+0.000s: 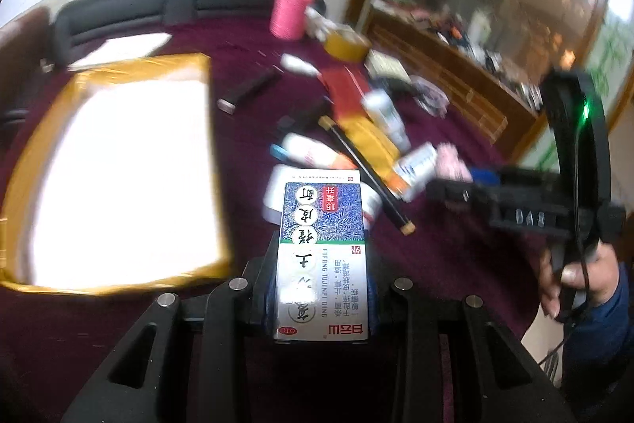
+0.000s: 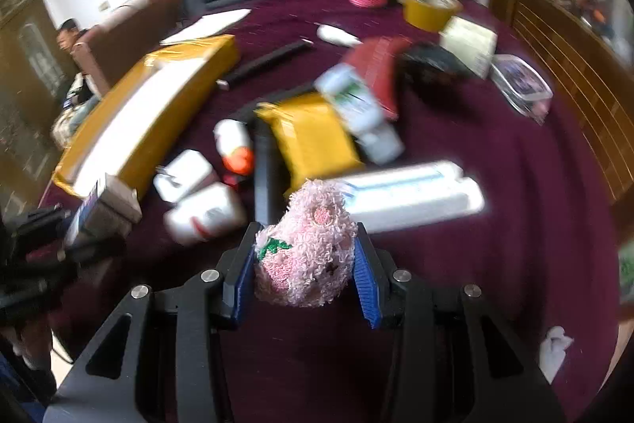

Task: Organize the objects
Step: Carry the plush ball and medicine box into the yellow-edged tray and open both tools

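- Left wrist view, far left: an open yellow cardboard box (image 1: 119, 165) lies on the maroon tablecloth (image 1: 455, 264), its inside washed out white by glare.
- At bottom centre the left gripper (image 1: 323, 288) is clamped on a blue-and-white medicine box (image 1: 323, 252), which stands between the fingers with its printed face to the camera.
- Beyond it lies a jumble of bottles, tubes and a black pen (image 1: 368, 173); a pink spool of cord (image 1: 289, 10) and a roll of yellow tape (image 1: 346, 44) stand further back.
- At the right edge a hand (image 1: 574, 276) holds the other tool's handle.
- Right wrist view, left side: the same yellow box (image 2: 158, 117), with white bottles (image 2: 206, 213) near it.
- At centre the right gripper (image 2: 305, 256) is closed on a pink fluffy cloth (image 2: 305, 248), its blue pads (image 2: 366, 280) pressing both sides.
- Just beyond lie a yellow packet (image 2: 313, 137) and a white tube box (image 2: 412, 193).
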The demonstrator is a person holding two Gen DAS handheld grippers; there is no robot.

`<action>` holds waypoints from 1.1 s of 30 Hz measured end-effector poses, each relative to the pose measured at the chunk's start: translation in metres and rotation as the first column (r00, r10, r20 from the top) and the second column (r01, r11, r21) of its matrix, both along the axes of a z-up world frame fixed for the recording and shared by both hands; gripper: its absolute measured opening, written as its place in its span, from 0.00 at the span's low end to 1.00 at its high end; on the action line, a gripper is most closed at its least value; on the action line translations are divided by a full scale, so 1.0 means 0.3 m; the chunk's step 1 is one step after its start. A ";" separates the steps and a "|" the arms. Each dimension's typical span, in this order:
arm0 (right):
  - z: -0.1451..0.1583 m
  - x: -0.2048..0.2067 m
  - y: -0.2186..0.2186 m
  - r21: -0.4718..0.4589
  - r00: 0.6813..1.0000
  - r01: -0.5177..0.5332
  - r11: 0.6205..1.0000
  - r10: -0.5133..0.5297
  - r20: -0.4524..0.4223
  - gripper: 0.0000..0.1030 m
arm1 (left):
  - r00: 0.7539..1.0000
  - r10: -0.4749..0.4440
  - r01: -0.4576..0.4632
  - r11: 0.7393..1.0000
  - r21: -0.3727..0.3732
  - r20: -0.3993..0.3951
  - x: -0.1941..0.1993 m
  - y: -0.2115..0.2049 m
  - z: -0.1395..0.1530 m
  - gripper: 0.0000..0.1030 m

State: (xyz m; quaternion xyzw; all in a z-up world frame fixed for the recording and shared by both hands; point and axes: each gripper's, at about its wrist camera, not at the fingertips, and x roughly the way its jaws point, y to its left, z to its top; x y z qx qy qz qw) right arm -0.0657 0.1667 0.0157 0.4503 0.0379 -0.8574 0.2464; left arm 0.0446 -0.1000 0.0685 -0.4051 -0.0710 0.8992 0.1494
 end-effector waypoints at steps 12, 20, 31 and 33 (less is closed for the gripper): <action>0.126 -0.055 -0.389 -0.118 0.975 -0.207 0.971 0.215 0.056 0.40 | 0.973 0.221 -0.223 0.974 -0.040 -0.060 -0.039 -0.413 0.122 0.29; 0.143 -0.233 -0.767 -0.137 0.954 -0.252 0.958 0.270 0.133 0.40 | 0.953 0.299 -0.297 0.954 -0.039 0.055 -0.246 -0.599 0.015 0.29; -0.003 -0.479 -1.161 -0.088 0.932 -0.247 0.965 0.261 0.251 0.40 | 0.931 0.344 -0.349 0.937 0.025 0.121 -0.340 -0.702 -0.075 0.29; -0.025 -0.503 -1.226 -0.077 0.926 -0.260 0.963 0.271 0.262 0.40 | 0.928 0.346 -0.354 0.934 0.040 0.138 -0.357 -0.722 -0.096 0.29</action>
